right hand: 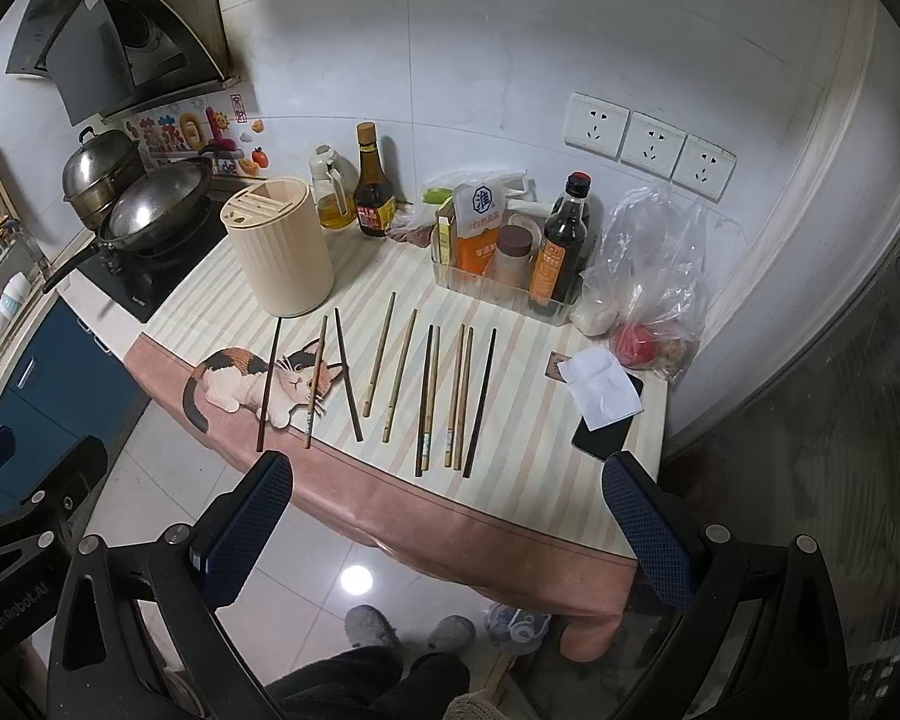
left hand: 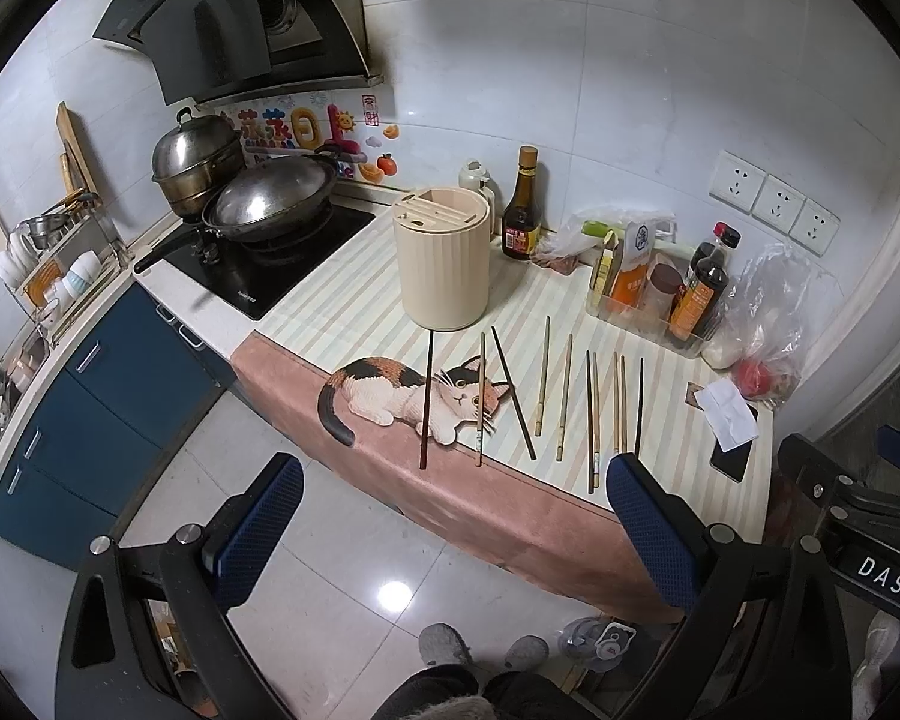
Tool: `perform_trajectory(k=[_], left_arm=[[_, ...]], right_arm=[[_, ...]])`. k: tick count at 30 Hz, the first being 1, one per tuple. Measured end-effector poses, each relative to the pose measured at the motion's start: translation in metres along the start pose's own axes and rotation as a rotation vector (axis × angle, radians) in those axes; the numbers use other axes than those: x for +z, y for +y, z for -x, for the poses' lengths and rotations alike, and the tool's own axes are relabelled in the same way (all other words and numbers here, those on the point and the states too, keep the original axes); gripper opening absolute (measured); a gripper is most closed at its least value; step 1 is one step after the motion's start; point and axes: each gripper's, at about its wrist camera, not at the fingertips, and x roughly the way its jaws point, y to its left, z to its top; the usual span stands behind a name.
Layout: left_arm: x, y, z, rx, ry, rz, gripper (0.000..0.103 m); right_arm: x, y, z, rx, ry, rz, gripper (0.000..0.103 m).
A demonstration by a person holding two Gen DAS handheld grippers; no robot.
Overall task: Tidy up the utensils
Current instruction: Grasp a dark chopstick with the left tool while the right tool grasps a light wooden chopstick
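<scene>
Several loose chopsticks (left hand: pixel 543 375) (right hand: pixel 399 375), dark and light, lie side by side on a striped cloth with a cat picture. A beige round utensil holder (left hand: pixel 441 258) (right hand: pixel 282 246) with a slotted top stands behind them at the left. My left gripper (left hand: pixel 456 474) is open and empty, held off the table's front edge above the floor. My right gripper (right hand: pixel 450 474) is open and empty, also short of the front edge, near the chopsticks' near ends.
A wok (left hand: pixel 270 204) and steamer pot sit on the stove at left. Sauce bottles (right hand: pixel 375 186), a clear bin of condiments (right hand: pixel 504 258), plastic bags (right hand: pixel 654 276), a phone with paper (right hand: pixel 606 414) crowd the back and right. Dish rack (left hand: pixel 54 270) at far left.
</scene>
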Motion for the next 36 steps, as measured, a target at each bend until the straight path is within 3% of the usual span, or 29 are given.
perform_trajectory(k=[9, 14, 18, 20, 22, 28, 32, 36], left_arm=[[0.011, 0.004, -0.016, 0.014, -0.031, 0.007, 0.103], [0.031, 0.024, -0.056, 0.065, -0.11, 0.002, 0.103], [0.043, 0.039, -0.104, 0.121, -0.101, 0.001, 0.103], [0.049, 0.044, -0.138, 0.159, -0.072, -0.014, 0.103], [0.053, 0.049, -0.173, 0.18, -0.024, -0.019, 0.103], [0.06, 0.068, -0.287, 0.18, 0.204, 0.011, 0.103], [0.057, 0.074, -0.352, 0.119, 0.335, 0.065, 0.089], [0.057, 0.065, -0.403, 0.1, 0.424, 0.058, 0.073]], right_arm=[[0.005, 0.009, -0.018, 0.032, -0.016, -0.086, 0.103], [0.01, 0.019, -0.047, 0.025, -0.084, -0.12, 0.103], [0.02, 0.024, -0.091, 0.014, -0.044, -0.133, 0.103], [0.027, 0.027, -0.122, 0.028, 0.005, -0.138, 0.101], [0.036, 0.032, -0.16, 0.055, 0.061, -0.134, 0.084], [0.055, 0.056, -0.286, 0.139, 0.255, -0.094, 0.055], [0.065, 0.072, -0.356, 0.195, 0.346, -0.088, 0.036], [0.077, 0.08, -0.415, 0.209, 0.423, -0.095, 0.033]])
